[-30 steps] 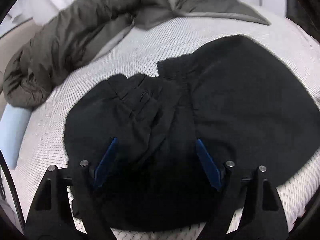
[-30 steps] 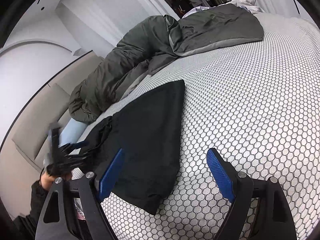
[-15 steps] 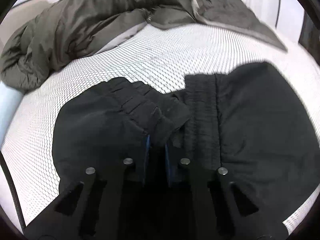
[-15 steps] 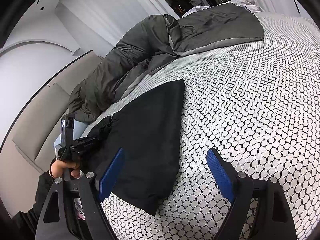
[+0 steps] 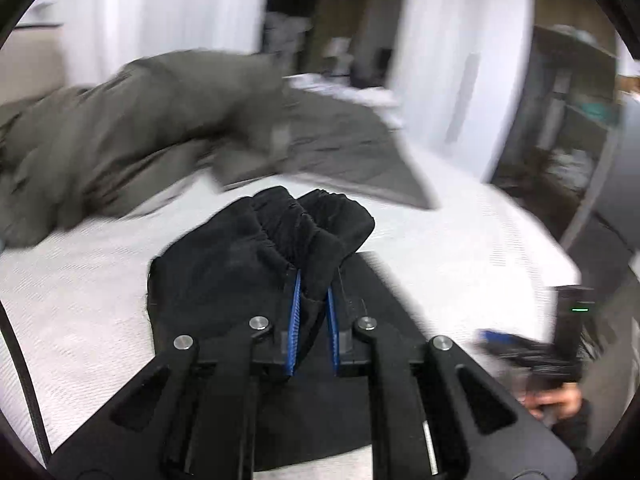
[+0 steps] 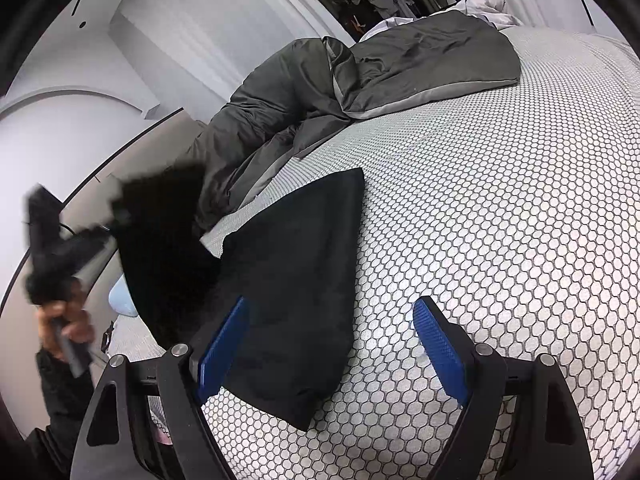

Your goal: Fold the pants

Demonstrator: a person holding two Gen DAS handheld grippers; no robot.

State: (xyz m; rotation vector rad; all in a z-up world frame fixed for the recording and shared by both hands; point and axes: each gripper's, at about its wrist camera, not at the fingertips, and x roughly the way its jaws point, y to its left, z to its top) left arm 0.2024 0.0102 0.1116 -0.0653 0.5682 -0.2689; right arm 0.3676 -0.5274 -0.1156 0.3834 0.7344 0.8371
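Note:
The black pants (image 5: 240, 264) lie on the bed, and my left gripper (image 5: 314, 280) is shut on their gathered elastic waistband, which bunches up above the blue pads. In the right wrist view that waistband end hangs lifted and blurred at the left, while the rest of the pants (image 6: 296, 264) lies flat on the mattress. The left gripper (image 6: 96, 236) shows there as a dark blur held by a hand (image 6: 64, 324). My right gripper (image 6: 330, 304) stands open low over the near end of the pants, with nothing pressed between its pads.
A grey-green duvet (image 6: 360, 80) is heaped along the far side of the white honeycomb-patterned mattress (image 6: 500, 200). A pale blue pillow (image 6: 122, 300) peeks out under the lifted cloth. Beyond the bed are white walls and a dark shelf (image 5: 568, 120).
The left gripper closed on the waistband, then rose and tilted up, lifting that end of the pants off the mattress. The right gripper has stayed still and open.

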